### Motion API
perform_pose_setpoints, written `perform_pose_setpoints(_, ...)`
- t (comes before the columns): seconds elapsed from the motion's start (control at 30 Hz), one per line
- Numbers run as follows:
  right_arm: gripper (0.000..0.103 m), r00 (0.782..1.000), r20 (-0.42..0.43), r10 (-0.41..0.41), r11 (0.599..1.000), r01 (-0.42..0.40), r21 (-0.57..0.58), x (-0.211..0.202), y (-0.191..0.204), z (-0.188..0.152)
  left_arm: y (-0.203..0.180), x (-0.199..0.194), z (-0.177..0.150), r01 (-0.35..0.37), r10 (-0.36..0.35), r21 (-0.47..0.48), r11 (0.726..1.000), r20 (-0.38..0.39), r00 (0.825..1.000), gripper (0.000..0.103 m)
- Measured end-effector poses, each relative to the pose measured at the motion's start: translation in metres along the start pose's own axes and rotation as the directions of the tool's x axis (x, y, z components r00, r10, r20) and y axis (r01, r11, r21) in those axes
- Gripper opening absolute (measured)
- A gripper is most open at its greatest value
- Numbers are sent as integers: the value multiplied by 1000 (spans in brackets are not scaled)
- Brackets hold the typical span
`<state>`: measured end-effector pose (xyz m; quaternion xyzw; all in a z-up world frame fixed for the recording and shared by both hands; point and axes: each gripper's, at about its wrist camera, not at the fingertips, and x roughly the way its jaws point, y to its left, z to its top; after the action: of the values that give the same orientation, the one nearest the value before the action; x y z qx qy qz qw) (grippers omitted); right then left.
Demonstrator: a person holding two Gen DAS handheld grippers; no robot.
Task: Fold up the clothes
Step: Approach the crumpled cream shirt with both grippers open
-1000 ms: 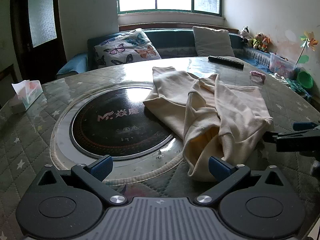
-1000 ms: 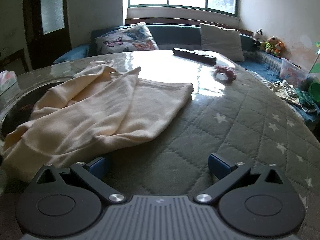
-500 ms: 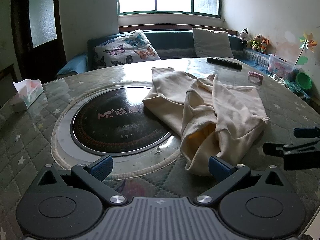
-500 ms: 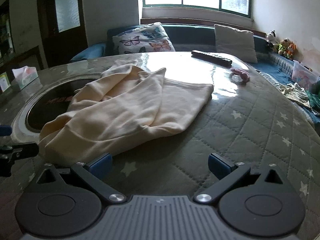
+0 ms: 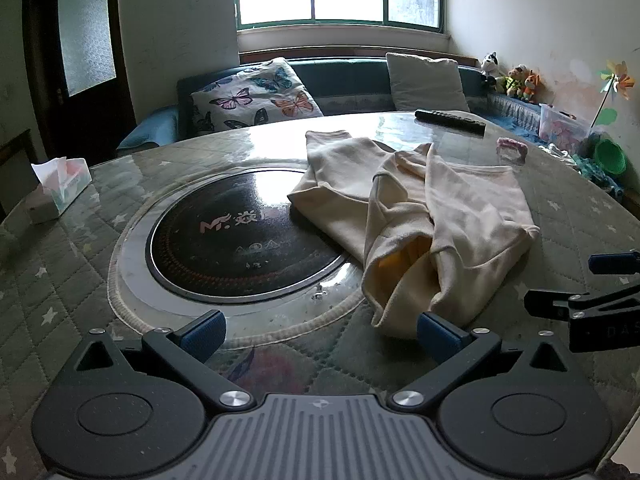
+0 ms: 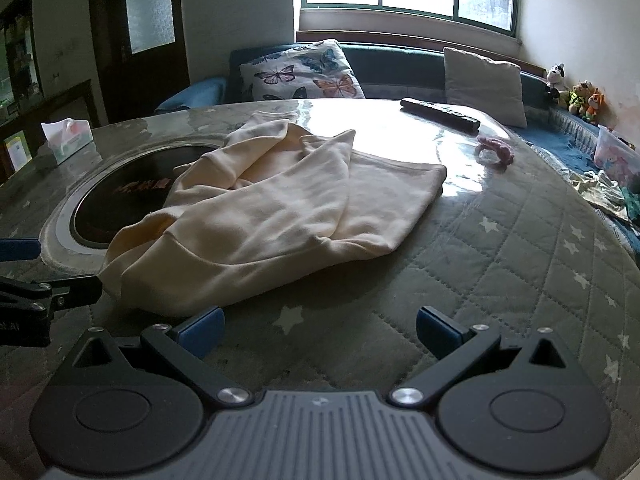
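A cream sweatshirt (image 5: 432,208) lies crumpled on the round table, partly over the black centre disc (image 5: 240,236). It also shows in the right wrist view (image 6: 280,220). My left gripper (image 5: 320,332) is open and empty, just short of the garment's near hem. My right gripper (image 6: 318,328) is open and empty, near the garment's front edge; its fingers (image 5: 560,304) show at the right edge of the left wrist view. The left gripper's fingers (image 6: 52,288) show at the left edge of the right wrist view.
A tissue box (image 5: 60,188) sits at the table's left. A black remote (image 5: 450,120) and a pink hair tie (image 5: 510,150) lie at the far right. A sofa with cushions (image 5: 256,100) stands behind. Toys and a plastic box (image 5: 560,128) are at the right.
Both grippers have drawn back from the garment towards the table's near edge and risen a little. The sweatshirt has stayed in place. Both stay open.
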<state>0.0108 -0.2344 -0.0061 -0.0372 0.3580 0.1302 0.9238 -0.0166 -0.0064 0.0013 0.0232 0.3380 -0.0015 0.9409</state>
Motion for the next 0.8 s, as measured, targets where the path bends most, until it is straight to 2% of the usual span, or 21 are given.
perform_pose_setpoints(0.8, 103, 1000, -11, 11, 1000, -11, 6, -2, 0, -2, -9, 2, -2, -17, 17, 33, 999, -25, 1000, 103)
